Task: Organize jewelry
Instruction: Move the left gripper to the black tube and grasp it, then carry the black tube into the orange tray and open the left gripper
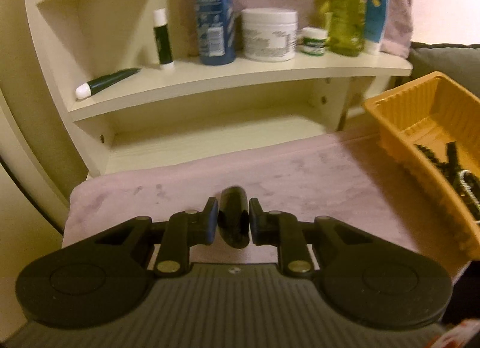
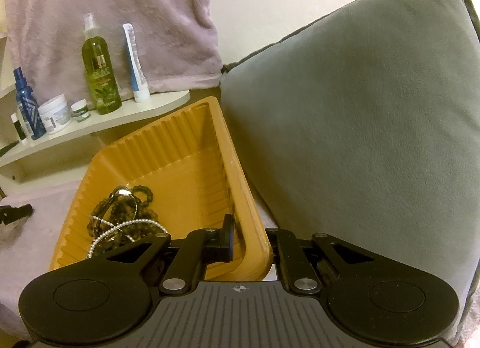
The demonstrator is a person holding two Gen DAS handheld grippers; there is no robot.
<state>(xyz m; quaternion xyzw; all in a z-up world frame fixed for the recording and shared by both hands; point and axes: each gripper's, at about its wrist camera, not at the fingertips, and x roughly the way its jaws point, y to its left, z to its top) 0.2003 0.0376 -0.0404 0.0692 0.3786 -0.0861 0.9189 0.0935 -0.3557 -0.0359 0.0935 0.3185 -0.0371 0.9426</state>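
Black and glossy, a small oblong thing point(image 1: 234, 217) sits clamped between the pads of the left gripper point(image 1: 233, 222), above the pink cloth point(image 1: 300, 180). The right gripper point(image 2: 250, 238) is clenched on the near right wall of the orange tray point(image 2: 192, 144), one finger inside and one outside. Dark beads point(image 2: 135, 207) and a pearl string point(image 2: 126, 228) lie in the tray. Further away, bottles point(image 1: 214, 12) stand on a white shelf point(image 1: 240, 78); right of the tray leans a grey cushion point(image 2: 360, 108).

The left gripper point(image 1: 233, 222) points steeply down toward twelve o'clock, its jaws pinched on a dark bangle point(image 1: 233, 216). The right gripper point(image 2: 250, 241), tilted down likewise, clamps the orange tray's point(image 2: 240, 186) near wall.
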